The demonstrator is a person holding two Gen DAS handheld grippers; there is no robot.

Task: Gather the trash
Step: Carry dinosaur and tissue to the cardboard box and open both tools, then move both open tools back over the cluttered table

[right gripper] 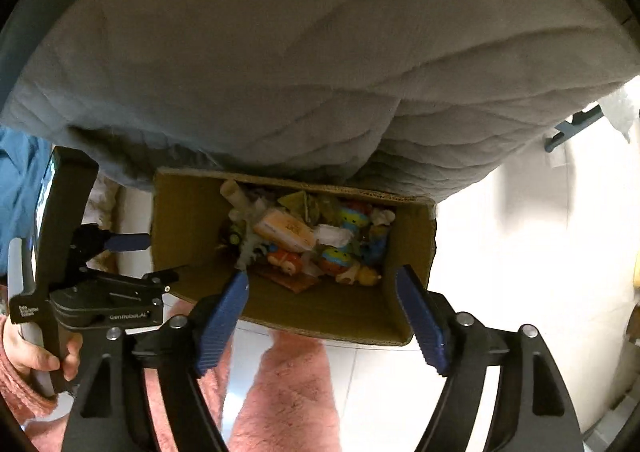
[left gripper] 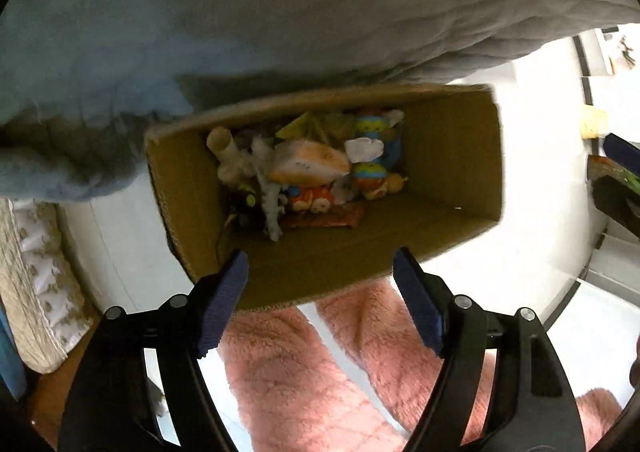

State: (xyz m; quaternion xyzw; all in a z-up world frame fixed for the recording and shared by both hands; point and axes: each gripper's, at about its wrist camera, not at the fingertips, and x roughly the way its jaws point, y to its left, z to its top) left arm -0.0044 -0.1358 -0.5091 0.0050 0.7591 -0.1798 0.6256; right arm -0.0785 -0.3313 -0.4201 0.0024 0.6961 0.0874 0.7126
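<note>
A grey quilt [right gripper: 304, 63] fills the space beyond both pairs of fingers, overhanging the far rim of the box [left gripper: 452, 155]. Only the right view shows the left gripper [right gripper: 138, 258] from the side, held in a hand [right gripper: 36, 352]. The trash [left gripper: 308, 167] lies in the box bottom, ahead of the fingers. Pink-clad legs [left gripper: 304, 376] stand behind them. Left gripper [left gripper: 320, 292] and right gripper [right gripper: 322, 302] gape wide, empty.
</note>
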